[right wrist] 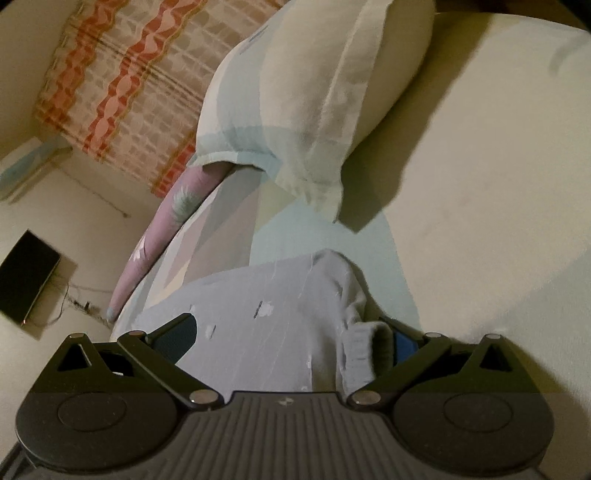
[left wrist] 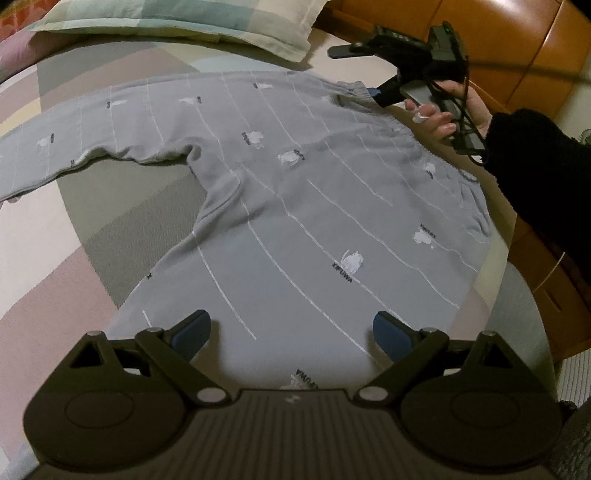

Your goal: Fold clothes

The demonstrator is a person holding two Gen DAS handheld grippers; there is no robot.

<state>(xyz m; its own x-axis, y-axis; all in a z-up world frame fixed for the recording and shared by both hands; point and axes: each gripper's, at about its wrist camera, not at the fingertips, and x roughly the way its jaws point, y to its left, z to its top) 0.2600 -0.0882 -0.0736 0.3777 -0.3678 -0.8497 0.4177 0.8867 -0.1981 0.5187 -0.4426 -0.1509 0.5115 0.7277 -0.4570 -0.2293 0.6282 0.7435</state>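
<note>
A grey sweater [left wrist: 295, 192] with thin white stripes and small white prints lies flat on the bed, one sleeve [left wrist: 55, 155] stretched out to the left. My left gripper [left wrist: 291, 332] hovers open over its near edge, nothing between the fingers. At the far right corner of the sweater, a hand [left wrist: 454, 114] holds my right gripper [left wrist: 376, 94]. In the right wrist view that right gripper [right wrist: 290, 336] is wide open, with the sweater [right wrist: 266, 306] between the jaws. Its ribbed edge [right wrist: 360, 349] is bunched against the right finger.
The patchwork bedsheet [left wrist: 55, 258] surrounds the sweater. A pale pillow [left wrist: 184, 22] [right wrist: 314, 110] lies just beyond it. Orange wooden furniture [left wrist: 517, 44] stands past the bed's right edge. A black sleeve [left wrist: 535, 166] reaches in from the right. A curtain [right wrist: 122, 85] and dark screen [right wrist: 26, 284] are on the wall.
</note>
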